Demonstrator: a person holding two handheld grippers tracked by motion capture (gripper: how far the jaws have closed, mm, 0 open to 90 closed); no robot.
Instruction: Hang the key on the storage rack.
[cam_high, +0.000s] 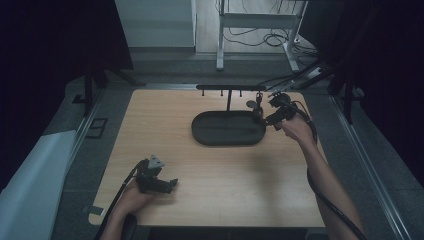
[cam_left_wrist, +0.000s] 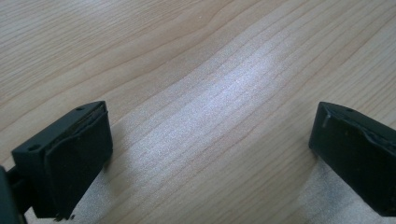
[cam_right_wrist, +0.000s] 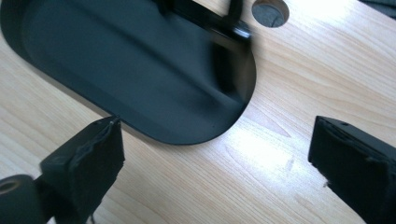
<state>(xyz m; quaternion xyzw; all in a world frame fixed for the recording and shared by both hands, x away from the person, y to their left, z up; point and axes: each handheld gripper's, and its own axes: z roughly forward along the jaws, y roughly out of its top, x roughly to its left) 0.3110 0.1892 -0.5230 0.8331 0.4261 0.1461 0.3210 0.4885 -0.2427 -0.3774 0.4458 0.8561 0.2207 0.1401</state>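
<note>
A black oval tray (cam_high: 205, 135) lies at the middle of the wooden table, and a black T-shaped rack (cam_high: 230, 88) with small hooks rises from its far edge. My right gripper (cam_high: 263, 118) hovers at the tray's right end, open. Its own view looks down between wide jaws (cam_right_wrist: 215, 158) onto the tray's rounded end (cam_right_wrist: 140, 70), with nothing held. My left gripper (cam_high: 171, 183) rests on the table near the front left, well apart from the tray. It is open (cam_left_wrist: 210, 154) over bare wood.
A round cable hole (cam_right_wrist: 270, 11) in the tabletop sits just behind the tray's right end. The table (cam_high: 210, 190) has bare wood in front of the tray. Dark curtains, a metal frame and cables stand beyond the far edge.
</note>
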